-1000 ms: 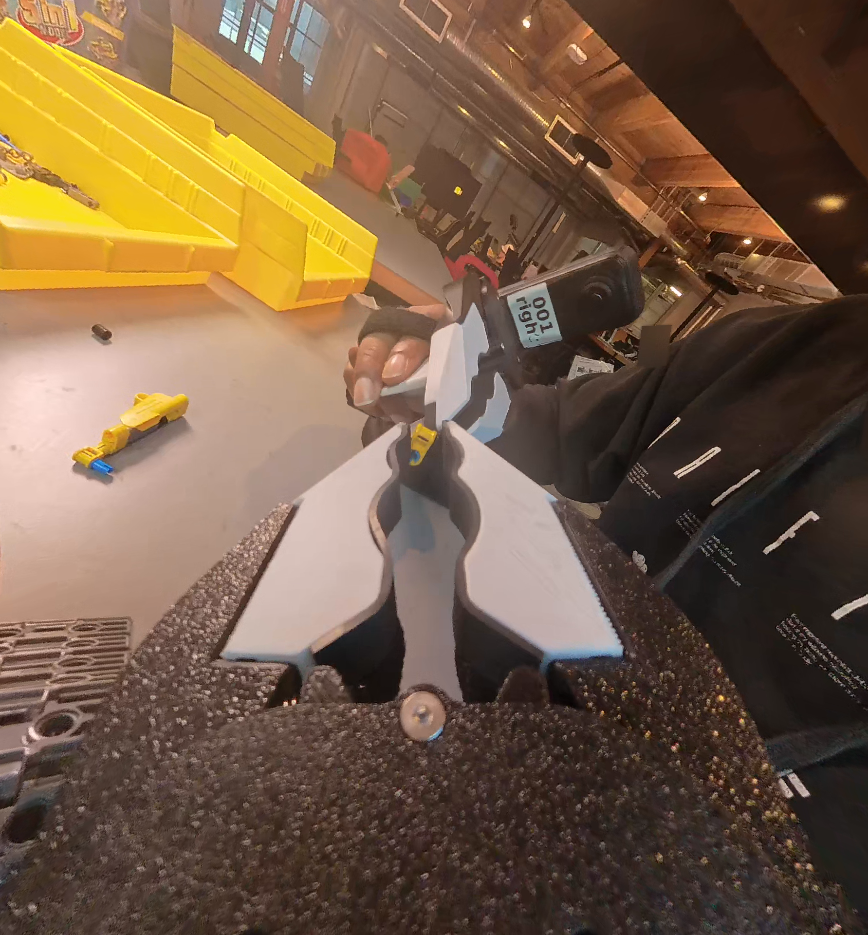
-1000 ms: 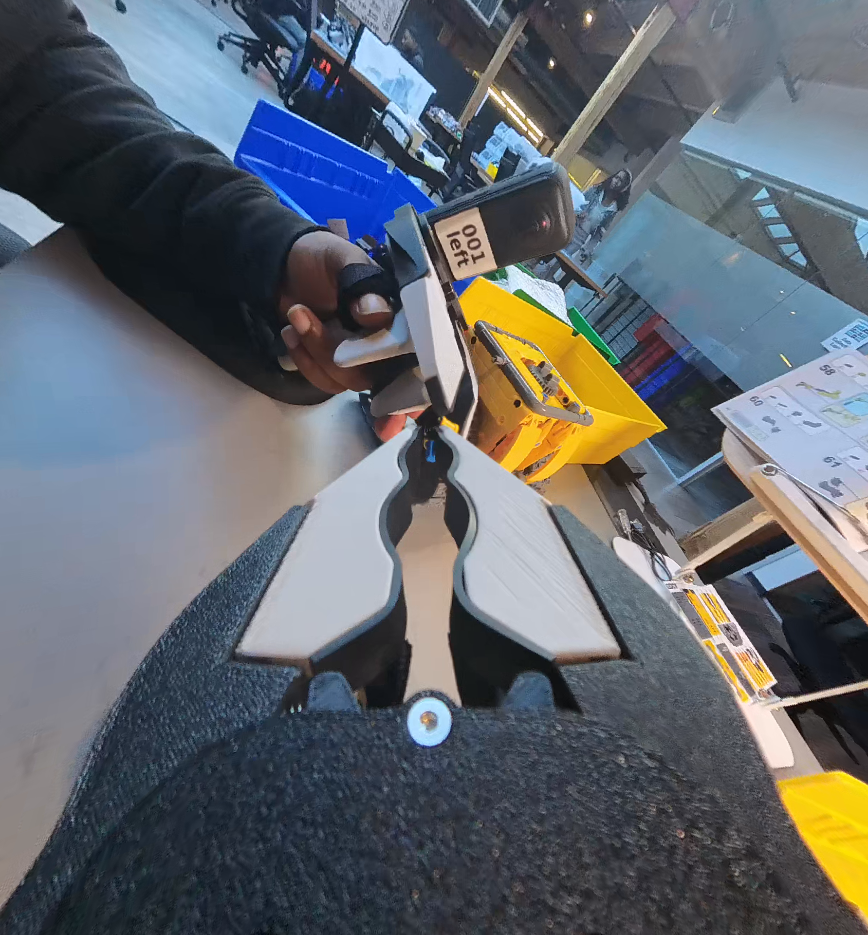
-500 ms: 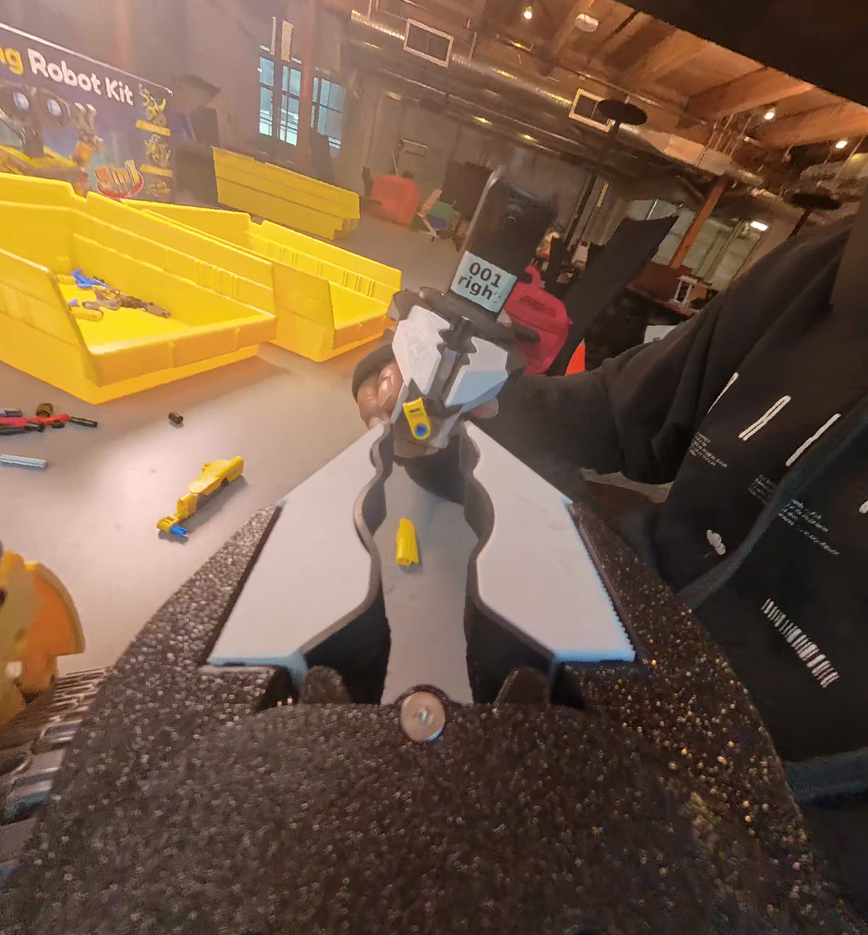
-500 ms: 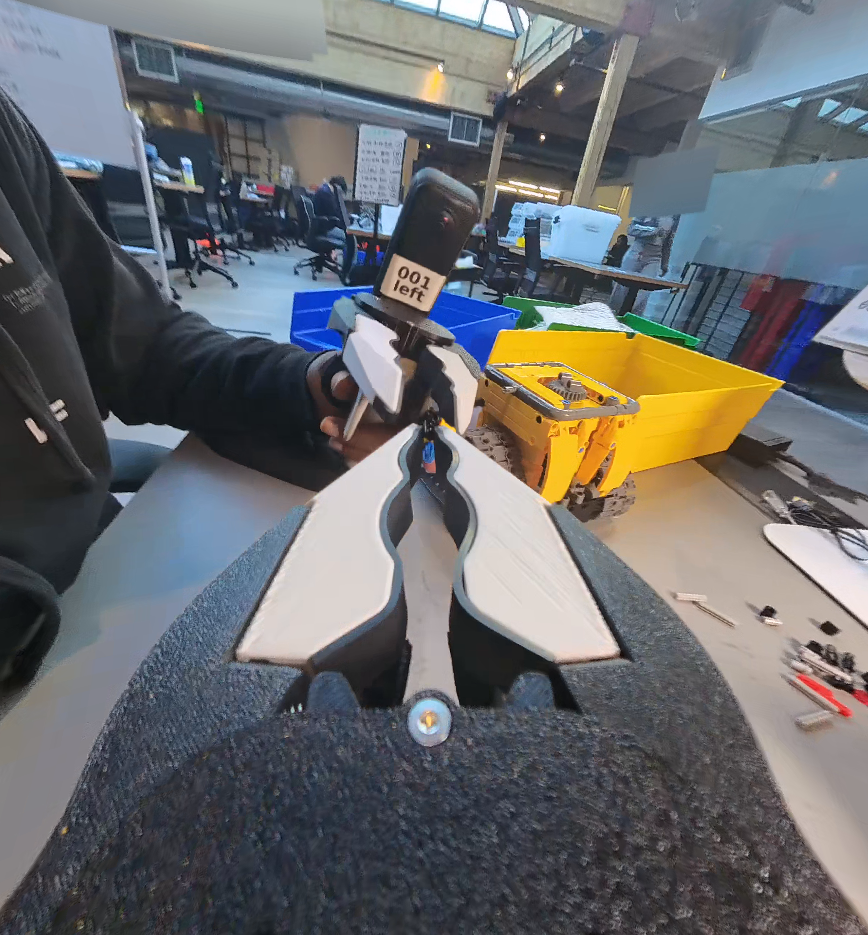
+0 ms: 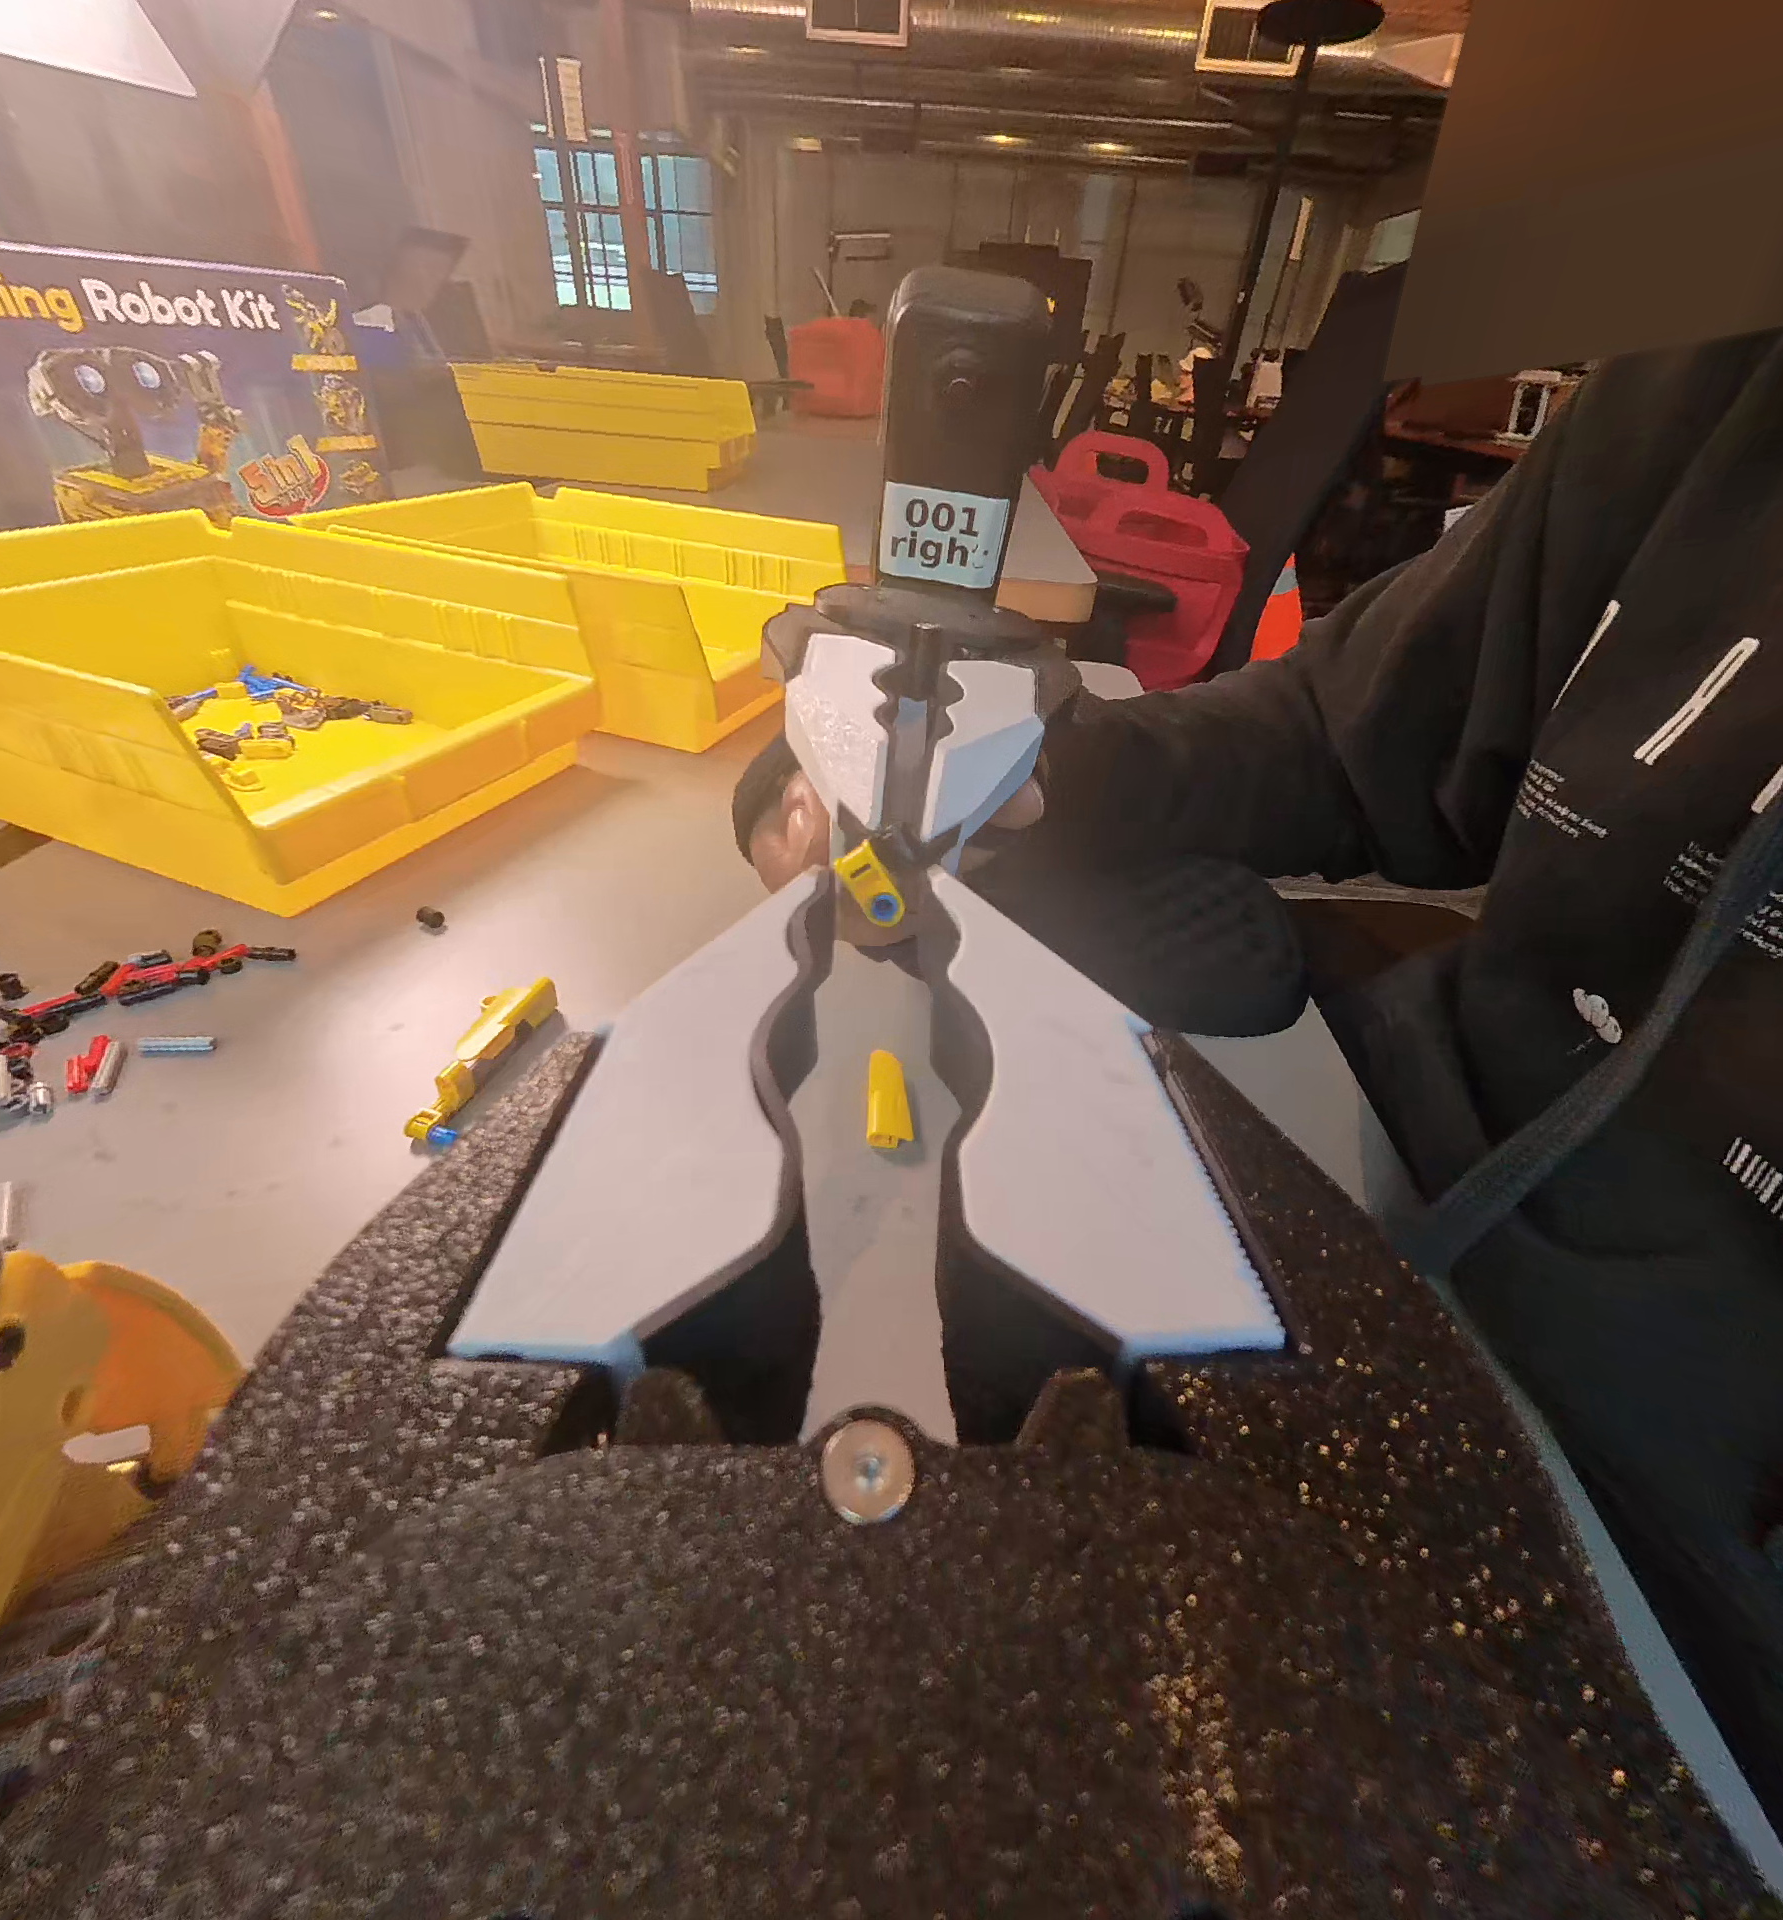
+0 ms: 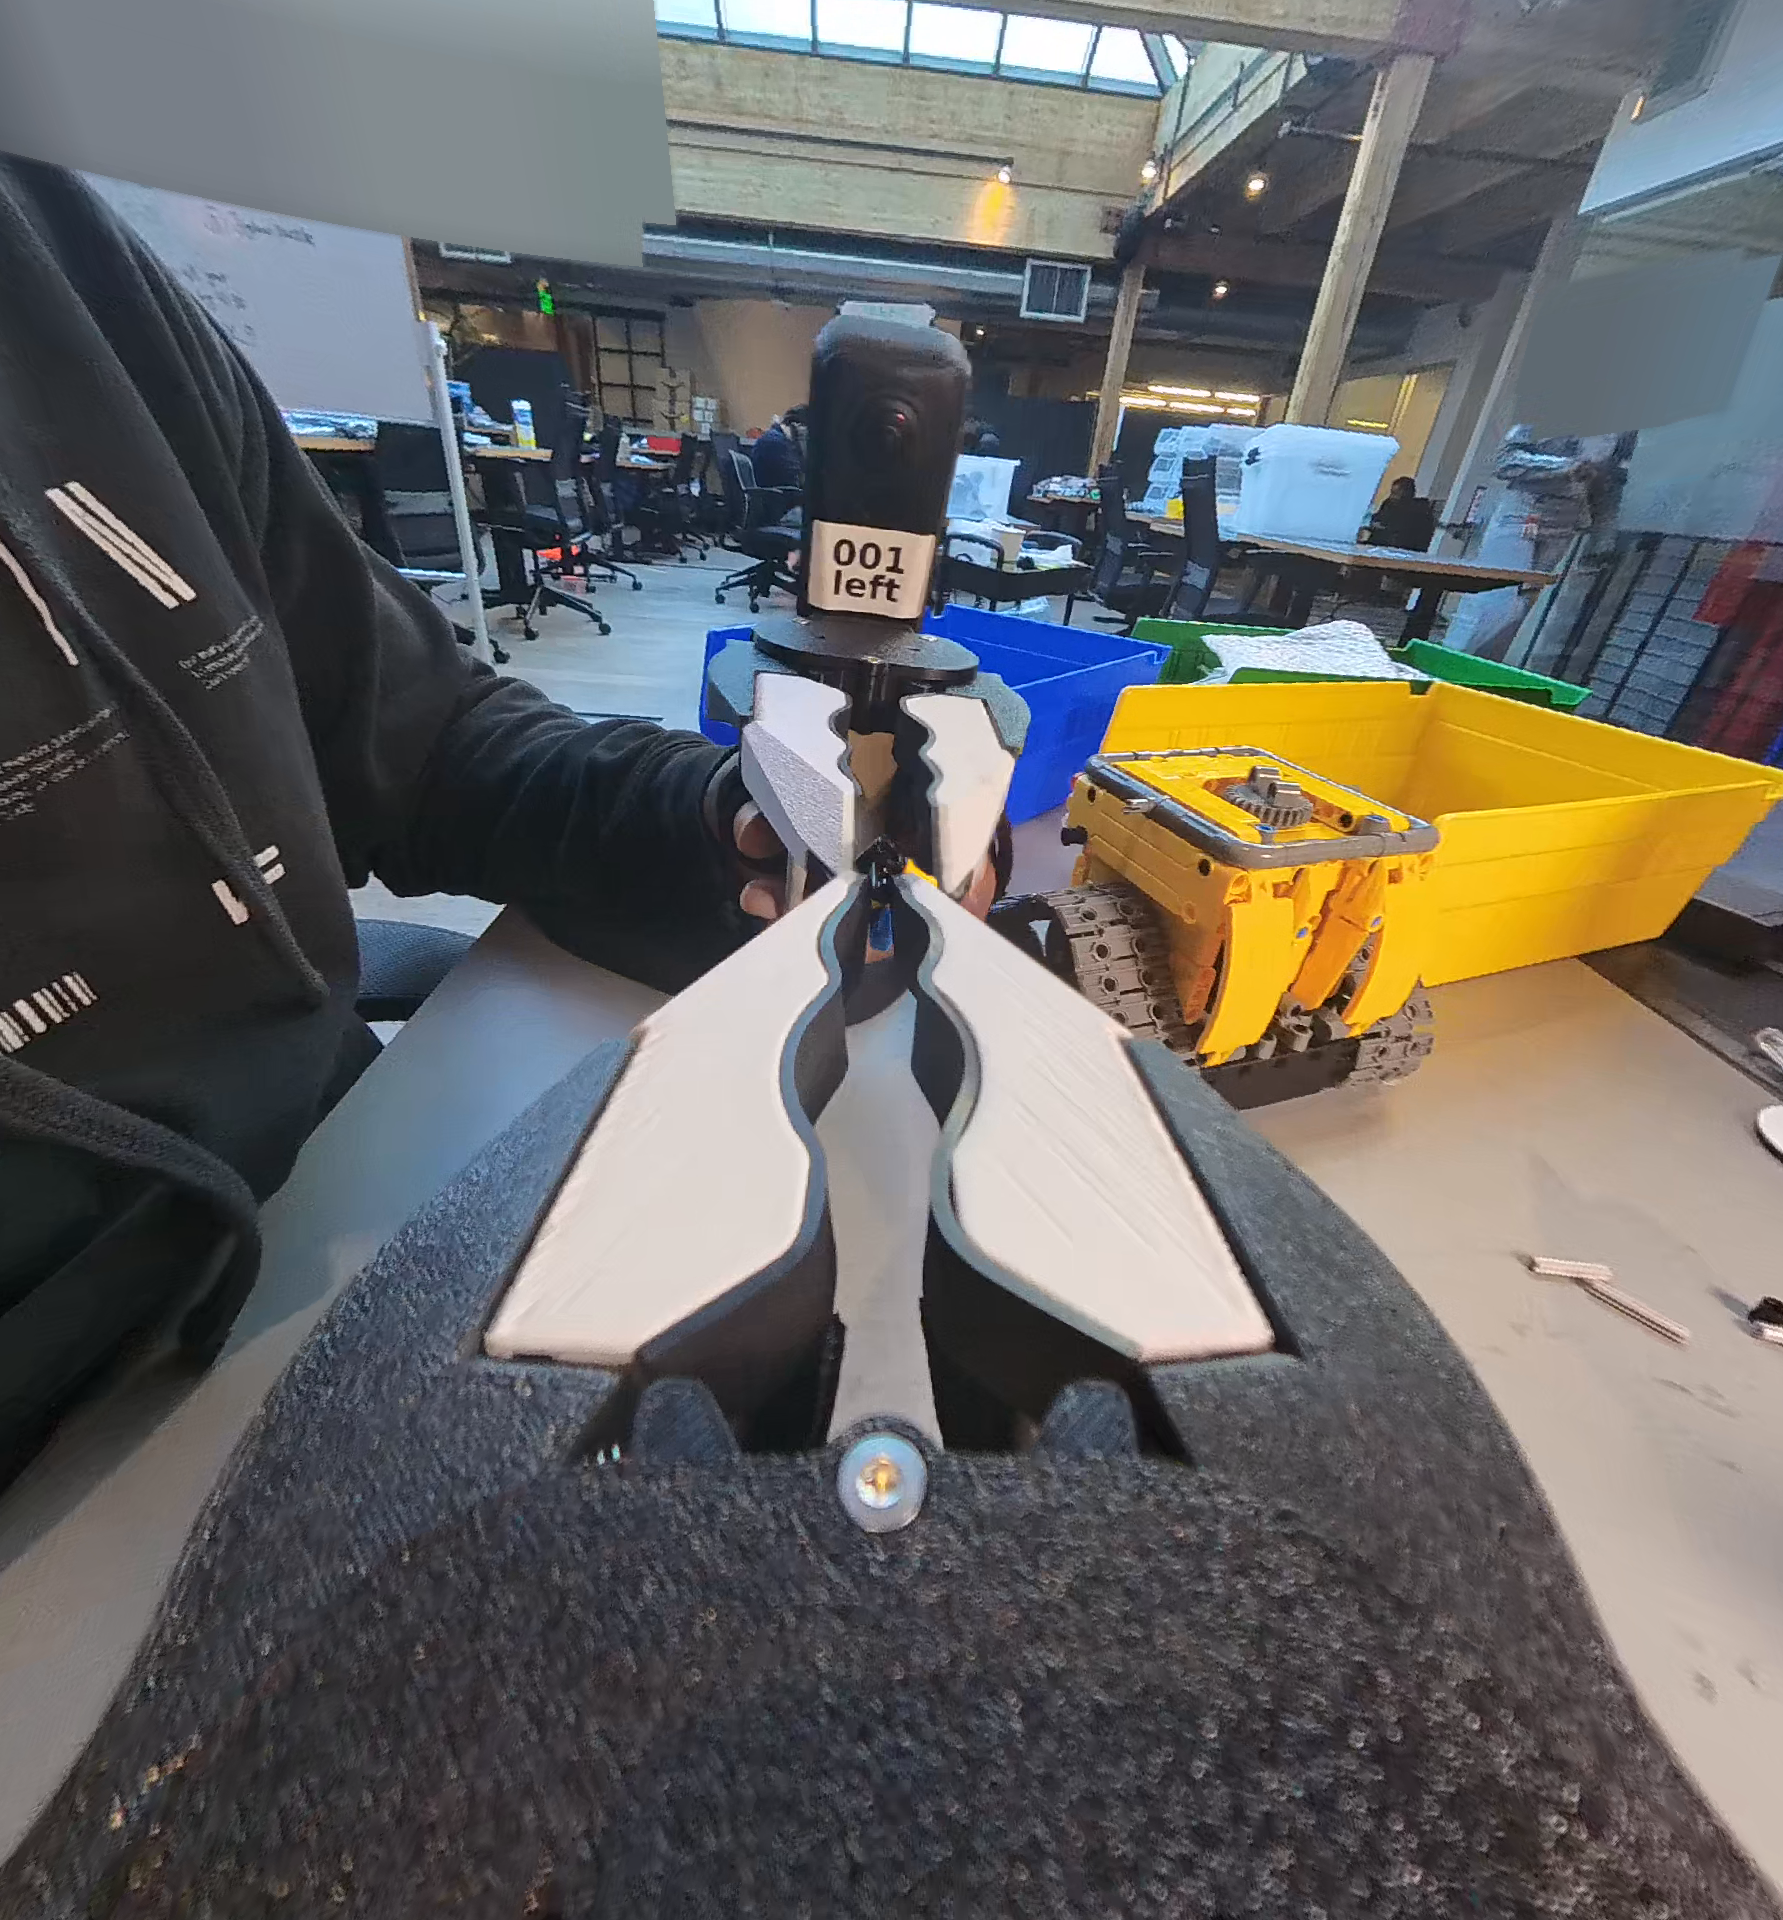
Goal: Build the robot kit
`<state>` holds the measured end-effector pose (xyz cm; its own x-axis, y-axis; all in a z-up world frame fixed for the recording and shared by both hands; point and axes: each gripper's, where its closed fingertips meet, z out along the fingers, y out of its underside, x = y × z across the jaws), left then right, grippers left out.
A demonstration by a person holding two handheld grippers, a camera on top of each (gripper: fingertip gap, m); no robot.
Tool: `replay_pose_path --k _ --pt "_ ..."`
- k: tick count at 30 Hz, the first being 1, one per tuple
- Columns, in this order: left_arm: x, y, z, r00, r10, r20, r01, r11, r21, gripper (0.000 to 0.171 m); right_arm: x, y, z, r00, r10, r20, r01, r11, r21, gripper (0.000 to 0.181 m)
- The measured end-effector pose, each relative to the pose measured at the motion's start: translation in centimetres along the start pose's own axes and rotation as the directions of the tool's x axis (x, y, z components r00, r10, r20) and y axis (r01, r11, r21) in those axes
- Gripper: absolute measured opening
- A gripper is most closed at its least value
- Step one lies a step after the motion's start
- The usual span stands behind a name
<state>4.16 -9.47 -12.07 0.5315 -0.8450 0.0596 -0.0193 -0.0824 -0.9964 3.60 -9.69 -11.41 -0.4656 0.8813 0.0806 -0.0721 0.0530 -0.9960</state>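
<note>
Midair, left gripper [image 5: 871,894] and right gripper [image 6: 882,894] meet tip-to-tip; both fingers seemingly clamped on yellow-blue piece [image 5: 869,881].

Small yellow piece [image 5: 869,876] with blue pin, pinched between both claws.

Each camera sits just behind its own gripper and looks forward along the two grey fingers, low over a grey table [image 5: 274,1153]. The left wrist view faces the right gripper [image 5: 902,842] head-on at close range, with yellow bins [image 5: 274,821] beyond it to the left; the right wrist view faces the left gripper [image 6: 871,868] equally close, a yellow toy vehicle [image 6: 1251,894] just right of it. Both views share the meeting fingertips, the table and the person's black sleeve [image 6: 513,779].
</note>
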Motion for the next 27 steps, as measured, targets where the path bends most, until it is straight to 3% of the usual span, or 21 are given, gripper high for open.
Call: replay_pose_path --k 13,27 --pt "-0.3 0.3 0.0 0.963 -0.253 -0.092 0.254 0.967 0.001 0.017 0.2 1.3 0.1 0.962 -0.264 -0.072 0.254 0.959 -0.126 0.004" --pt "-0.2 0.9 0.1 0.940 -0.321 -0.118 0.319 0.947 -0.034 0.014 0.1 1.5 0.0 0.878 -0.469 -0.095 0.445 0.873 -0.201 0.004"
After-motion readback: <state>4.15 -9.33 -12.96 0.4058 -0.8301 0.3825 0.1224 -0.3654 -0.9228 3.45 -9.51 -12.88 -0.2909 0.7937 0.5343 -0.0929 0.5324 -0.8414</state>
